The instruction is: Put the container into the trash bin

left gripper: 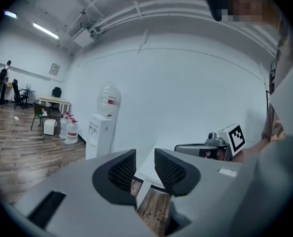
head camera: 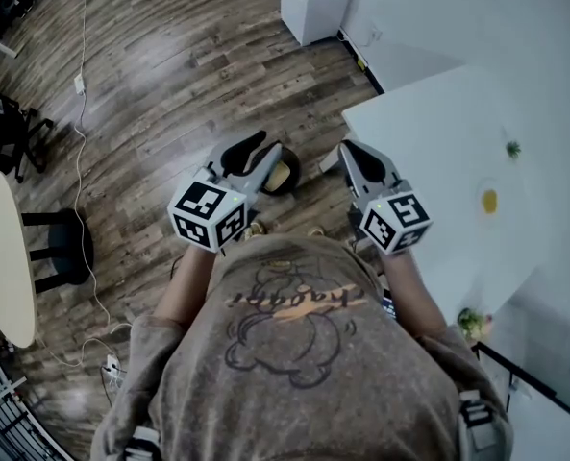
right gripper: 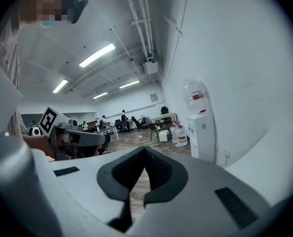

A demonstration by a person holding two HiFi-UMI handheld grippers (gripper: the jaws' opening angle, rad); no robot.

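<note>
Nearest to me, at the bottom of the head view, is the person's grey-brown T-shirt [head camera: 294, 353] with a cartoon drawing on it. Just above it, at mid-frame, both tools are held side by side. The left gripper [head camera: 254, 157] has its jaws standing apart. In its own view the left gripper [left gripper: 145, 169] shows only floorboards and a white table edge through the gap, so it carries nothing. The right gripper [head camera: 358, 157] is empty too. In the right gripper view the right gripper [right gripper: 145, 154] has its jaw tips brought together with nothing between them.

Beyond them, on the wooden floor [head camera: 169, 75] between the two tools, I see a dark round trash bin [head camera: 295, 168]. A tan thing inside it looks like the container [head camera: 281, 177], though the left tool covers part of it and I can't be sure.

The white table [head camera: 429, 133] fills the right of the frame. At the left edge are a pale round table [head camera: 1, 257], a black stool [head camera: 68, 248] and a white cable [head camera: 81, 152] trailing up the floor.

Farthest off, a water dispenser [left gripper: 103, 132] stands against the white wall, left of centre in the left gripper view and at the right in the other [right gripper: 201, 132]
</note>
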